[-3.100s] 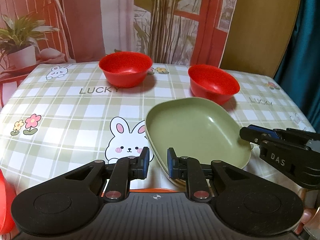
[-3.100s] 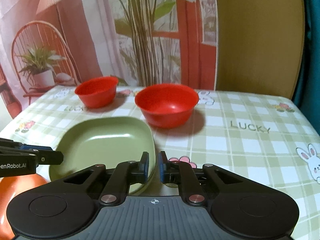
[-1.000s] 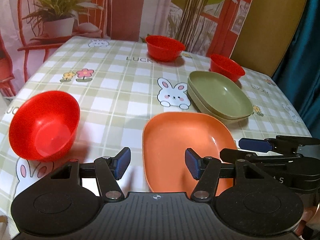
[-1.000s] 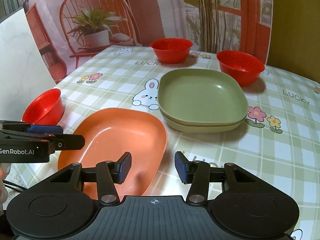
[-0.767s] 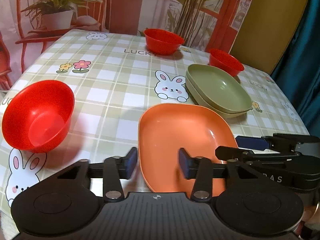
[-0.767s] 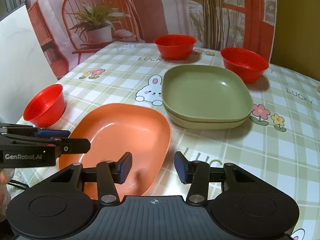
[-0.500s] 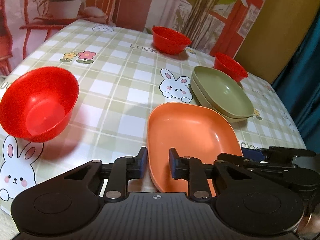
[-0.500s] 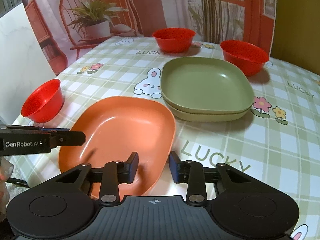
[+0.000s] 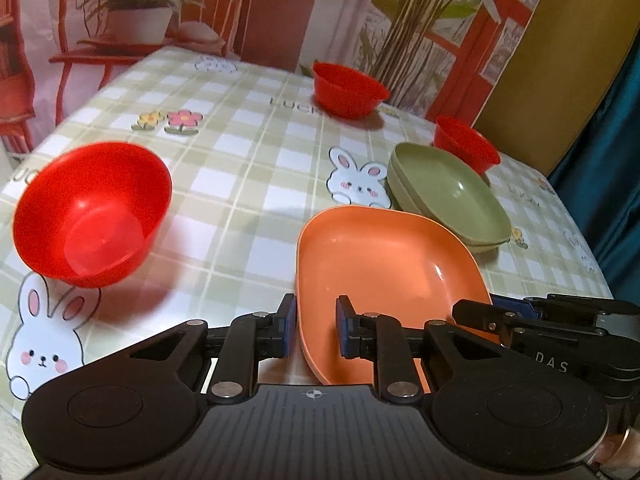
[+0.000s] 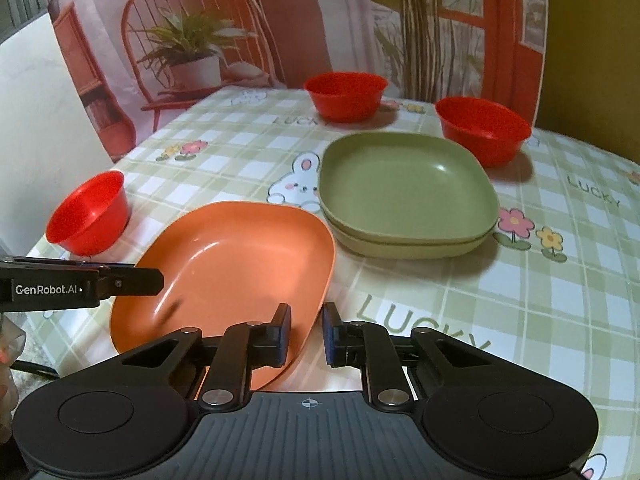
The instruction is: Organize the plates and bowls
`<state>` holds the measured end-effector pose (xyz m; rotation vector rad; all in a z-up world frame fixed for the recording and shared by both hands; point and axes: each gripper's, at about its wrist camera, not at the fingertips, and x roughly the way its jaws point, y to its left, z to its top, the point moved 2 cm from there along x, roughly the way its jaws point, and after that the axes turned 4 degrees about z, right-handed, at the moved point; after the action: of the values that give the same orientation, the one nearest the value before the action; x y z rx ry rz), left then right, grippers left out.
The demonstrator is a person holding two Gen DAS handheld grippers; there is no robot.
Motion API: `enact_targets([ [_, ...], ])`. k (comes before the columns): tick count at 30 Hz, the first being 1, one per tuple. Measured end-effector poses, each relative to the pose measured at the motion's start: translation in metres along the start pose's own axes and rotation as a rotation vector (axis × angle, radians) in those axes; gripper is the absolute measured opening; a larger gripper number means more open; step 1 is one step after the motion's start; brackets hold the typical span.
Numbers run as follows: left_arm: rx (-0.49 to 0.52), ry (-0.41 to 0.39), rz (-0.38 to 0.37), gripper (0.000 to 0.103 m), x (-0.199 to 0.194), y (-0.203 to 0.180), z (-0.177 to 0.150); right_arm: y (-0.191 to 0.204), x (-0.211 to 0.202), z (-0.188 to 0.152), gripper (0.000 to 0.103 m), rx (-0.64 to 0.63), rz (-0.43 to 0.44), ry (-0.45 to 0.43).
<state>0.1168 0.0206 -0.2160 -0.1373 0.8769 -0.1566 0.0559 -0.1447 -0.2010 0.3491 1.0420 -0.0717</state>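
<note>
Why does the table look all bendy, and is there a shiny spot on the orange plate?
In the left wrist view the fisheye lens bends the checked tablecloth near the edges, and a small white glare sits on the orange plate. In the right wrist view the cloth curves the same way, the green plates carry a faint glare, and the far red bowl casts a soft shadow.

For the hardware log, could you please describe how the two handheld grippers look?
Both are matte black. The left gripper and right gripper have ribbed dark-grey bodies, two round side discs, silver pivot rivets, a small crosshair mark and blue-padded jaws. Seen from the side, the left reads "GenRobot.AI", the right "DAS".
</note>
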Motion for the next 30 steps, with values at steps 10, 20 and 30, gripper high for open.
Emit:
enact_targets([
  [10, 0.083, -0.079, -0.003, 0.022, -0.023, -0.019, 0.018, -0.011, -0.03, 0.027, 0.015, 0.017, 0.007, -0.125],
  [20, 0.139, -0.2, -0.036, 0.022, -0.046, -0.056, 0.078, -0.037, -0.057, 0.084, 0.015, -0.006, -0.02, -0.25],
  [30, 0.163, -0.256, -0.07, 0.022, -0.041, -0.089, 0.119, -0.068, -0.068, 0.133, 0.015, -0.036, -0.057, -0.357],
])
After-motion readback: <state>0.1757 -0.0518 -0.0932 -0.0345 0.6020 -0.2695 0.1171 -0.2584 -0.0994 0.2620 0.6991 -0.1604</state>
